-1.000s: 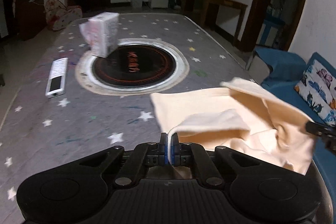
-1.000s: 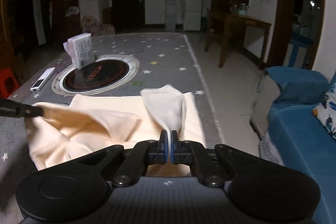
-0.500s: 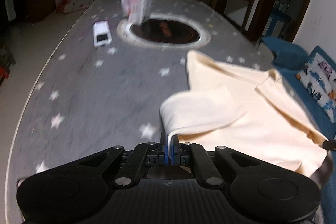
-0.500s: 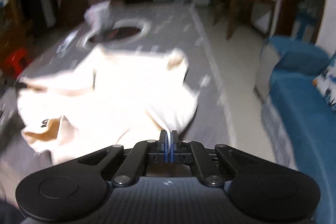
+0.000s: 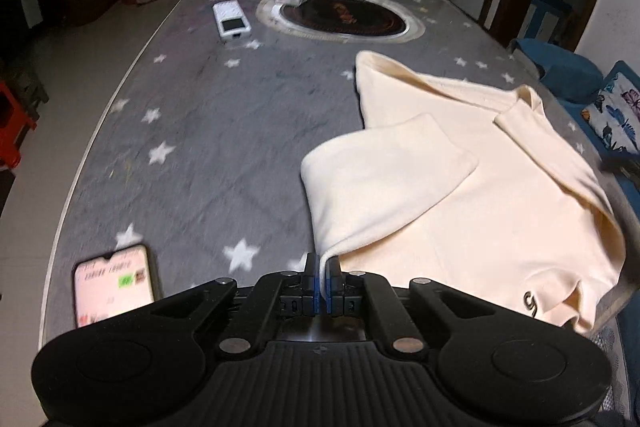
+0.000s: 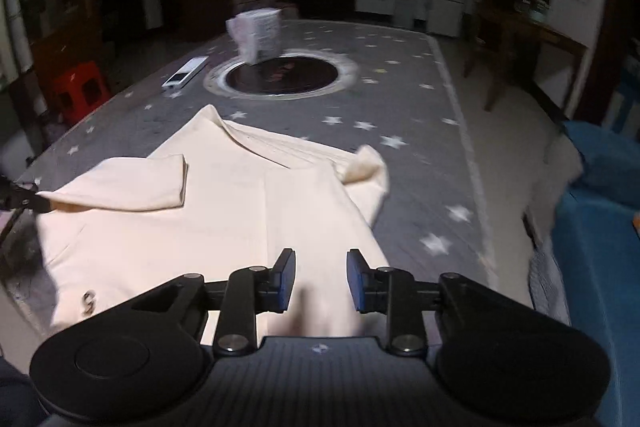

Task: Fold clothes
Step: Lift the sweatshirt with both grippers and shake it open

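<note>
**One claw pinches the shirt, one lets go**

A big gray table (image 5: 192, 163) with white stars fills the room. A cream shirt (image 6: 224, 227) lies spread on its near end, one sleeve (image 5: 384, 187) flipped over the top. The left gripper (image 5: 323, 277) tilts down at the table, its jaws clamped tight on the sleeve's edge. The right gripper (image 6: 321, 277) tilts down over the shirt's near edge; its jaws are opening, and nothing is pinched between them. A phone (image 5: 114, 287) glows beside the left gripper.
</note>
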{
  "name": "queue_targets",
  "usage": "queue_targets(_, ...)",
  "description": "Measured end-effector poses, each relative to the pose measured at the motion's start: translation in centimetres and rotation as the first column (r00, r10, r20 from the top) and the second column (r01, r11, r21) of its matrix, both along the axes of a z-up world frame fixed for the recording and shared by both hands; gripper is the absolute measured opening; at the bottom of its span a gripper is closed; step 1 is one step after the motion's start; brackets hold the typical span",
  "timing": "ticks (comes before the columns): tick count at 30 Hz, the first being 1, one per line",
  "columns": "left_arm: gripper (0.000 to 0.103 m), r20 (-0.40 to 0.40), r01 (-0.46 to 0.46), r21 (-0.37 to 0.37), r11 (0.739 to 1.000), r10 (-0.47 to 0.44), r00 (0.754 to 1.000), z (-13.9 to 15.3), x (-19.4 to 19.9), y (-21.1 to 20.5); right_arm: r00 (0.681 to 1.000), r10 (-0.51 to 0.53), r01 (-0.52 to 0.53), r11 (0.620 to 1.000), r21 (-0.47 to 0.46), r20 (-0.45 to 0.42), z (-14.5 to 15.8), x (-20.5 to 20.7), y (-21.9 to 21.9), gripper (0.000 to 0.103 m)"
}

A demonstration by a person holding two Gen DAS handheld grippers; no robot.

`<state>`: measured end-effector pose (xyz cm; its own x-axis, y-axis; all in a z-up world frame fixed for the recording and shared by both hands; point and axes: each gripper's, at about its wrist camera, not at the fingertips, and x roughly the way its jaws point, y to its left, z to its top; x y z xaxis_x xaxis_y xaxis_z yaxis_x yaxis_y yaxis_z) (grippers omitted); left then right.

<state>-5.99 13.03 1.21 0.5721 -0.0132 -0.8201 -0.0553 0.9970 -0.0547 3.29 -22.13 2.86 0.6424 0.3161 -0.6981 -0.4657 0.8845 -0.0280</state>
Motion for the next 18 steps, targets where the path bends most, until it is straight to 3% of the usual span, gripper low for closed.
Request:
queue_targets(11,0.008,-0.054,-0.021,-0.002,1.0,0.02,0.998,-0.9,-1.7,0.6,0.998,0.058,-0.058,0.998,-0.012,-0.027,-4.4,8.7,5.5,0.032)
queue_targets(12,0.009,-0.054,-0.016,0.0,1.0,0.016,0.998,-0.9,-1.6,0.6,0.998,0.056,-0.057,0.998,-0.014,-0.035,-4.9,8.9,5.6,0.029)
queue_targets(13,0.011,-0.054,-0.009,-0.003,1.0,0.009,0.998,-0.8,-1.6,0.6,0.998,0.054,-0.054,0.998,-0.009,-0.035,-5.0,8.8,5.4,0.013)
queue_targets(14,0.012,-0.051,-0.002,-0.006,1.0,0.002,0.999,-0.6,-1.5,0.6,0.998,0.051,-0.051,0.999,-0.002,-0.032,-4.9,8.6,5.2,0.004)
queue_targets(18,0.021,-0.027,0.046,-0.007,0.999,-0.046,0.999,0.1,-1.3,0.7,0.998,0.0,0.004,0.998,-0.064,0.059,-3.5,7.1,3.4,0.004)
